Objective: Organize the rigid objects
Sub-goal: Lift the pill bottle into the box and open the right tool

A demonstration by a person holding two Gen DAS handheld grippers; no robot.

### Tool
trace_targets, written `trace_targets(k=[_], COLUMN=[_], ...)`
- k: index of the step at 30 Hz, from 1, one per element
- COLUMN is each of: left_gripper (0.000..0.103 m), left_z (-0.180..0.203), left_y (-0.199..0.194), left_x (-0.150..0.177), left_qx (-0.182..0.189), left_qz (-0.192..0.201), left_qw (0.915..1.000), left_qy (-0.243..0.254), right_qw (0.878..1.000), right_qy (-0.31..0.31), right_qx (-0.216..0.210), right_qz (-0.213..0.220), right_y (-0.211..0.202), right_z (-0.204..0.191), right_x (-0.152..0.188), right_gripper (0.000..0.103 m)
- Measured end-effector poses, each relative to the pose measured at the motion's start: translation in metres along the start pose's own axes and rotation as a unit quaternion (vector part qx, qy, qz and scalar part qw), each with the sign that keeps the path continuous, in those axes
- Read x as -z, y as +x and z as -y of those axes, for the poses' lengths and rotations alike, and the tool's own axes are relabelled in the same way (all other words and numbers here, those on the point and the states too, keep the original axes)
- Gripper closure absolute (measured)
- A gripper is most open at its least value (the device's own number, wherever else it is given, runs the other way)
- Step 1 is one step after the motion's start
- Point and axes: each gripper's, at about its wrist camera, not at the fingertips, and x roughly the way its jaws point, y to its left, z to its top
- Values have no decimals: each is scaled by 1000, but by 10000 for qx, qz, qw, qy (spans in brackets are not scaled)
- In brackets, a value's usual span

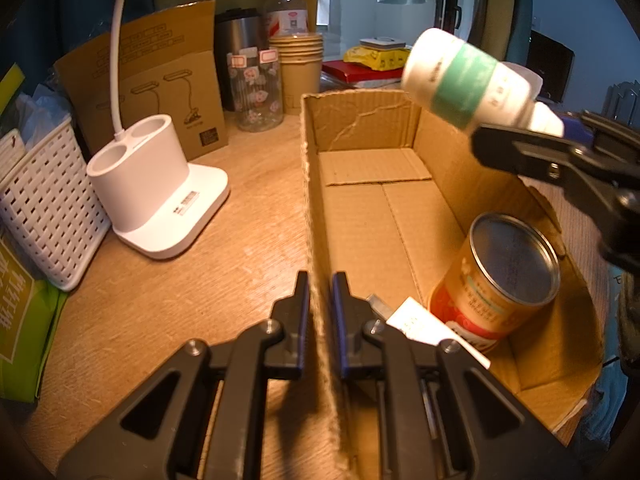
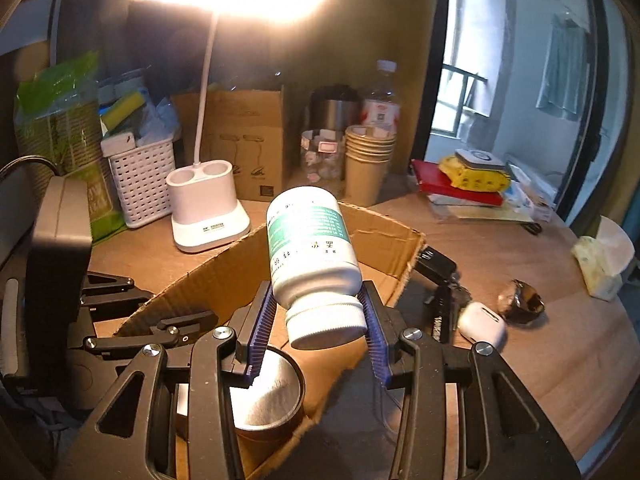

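Left wrist view: cardboard box [image 1: 400, 208] holds a can [image 1: 500, 276]; left gripper [image 1: 320, 292] clamps its wall.

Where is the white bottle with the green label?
The right hand-held gripper pinches the white bottle by its cap, in the air above the cardboard box.

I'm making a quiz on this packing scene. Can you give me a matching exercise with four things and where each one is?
Things:
1. white bottle
2. tin can
3. stack of paper cups
4. white earbud case

Places:
A. on the table outside the cardboard box, next to keys
B. held by its cap in the right tool
C. inside the cardboard box
D. behind the box, beside a patterned glass jar

Pairs: 1-B, 2-C, 3-D, 4-A
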Motion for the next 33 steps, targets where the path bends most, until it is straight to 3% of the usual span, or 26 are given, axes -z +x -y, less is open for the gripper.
trace_targets(k=[15,33], left_gripper=[91,91], left_z=[2,2], left_y=[-1,-1], left_x=[0,0], left_qx=[-10,-13], left_qz=[8,7], left_qw=[10000,10000], left_qy=[-6,-7], right_qw=[9895,9753], right_qy=[-56,-686], right_qx=[-869,-1014], right_qz=[-1152,-1840], right_y=[63,75], right_z=[-2,-18], right_x=[-14,-11], right_gripper=[58,55])
